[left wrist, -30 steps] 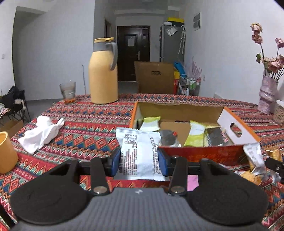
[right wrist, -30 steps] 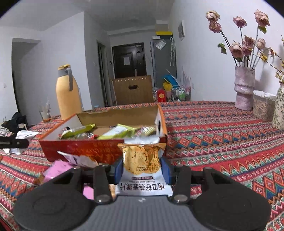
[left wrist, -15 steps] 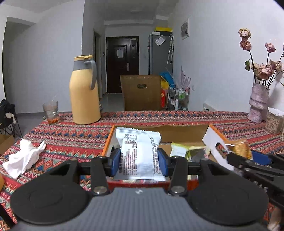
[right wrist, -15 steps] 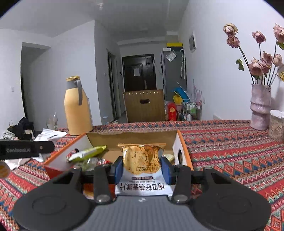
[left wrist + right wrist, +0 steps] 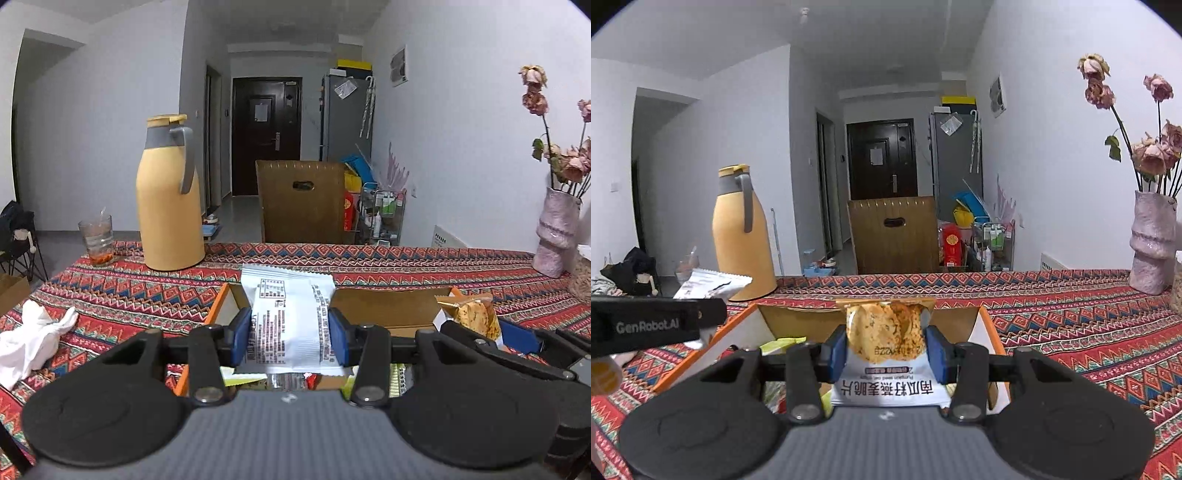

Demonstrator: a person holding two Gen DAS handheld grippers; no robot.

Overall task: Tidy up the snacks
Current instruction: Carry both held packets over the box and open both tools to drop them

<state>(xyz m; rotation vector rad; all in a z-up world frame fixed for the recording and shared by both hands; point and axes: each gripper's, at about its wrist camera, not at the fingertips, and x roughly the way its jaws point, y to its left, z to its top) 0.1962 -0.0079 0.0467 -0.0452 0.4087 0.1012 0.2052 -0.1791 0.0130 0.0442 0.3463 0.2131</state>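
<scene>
My left gripper [image 5: 290, 341] is shut on a white snack packet [image 5: 288, 317] with black print, held over the left part of the orange cardboard box [image 5: 391, 308]. My right gripper [image 5: 886, 350] is shut on a cracker packet [image 5: 886, 332] with an orange crisp picture, held over the right part of the same box [image 5: 982, 332]. Each gripper shows in the other's view: the right gripper [image 5: 495, 332] with its cracker packet [image 5: 471, 314] at the right, the left gripper's body [image 5: 646, 326] with the white packet [image 5: 709, 284] at the left. Green snack packets [image 5: 783, 345] lie inside the box.
On the patterned tablecloth [image 5: 110, 295] stand a yellow thermos jug [image 5: 168, 206] and a glass [image 5: 96, 240] at the far left. A crumpled white tissue [image 5: 29, 339] lies near left. A pink vase with dried roses [image 5: 1152, 243] stands at the far right. A wooden chair back [image 5: 301, 203] is behind the table.
Both grippers have moved forward and a little up with their packets, from in front of the box's near wall to over its inside. The two grippers have come closer side by side.
</scene>
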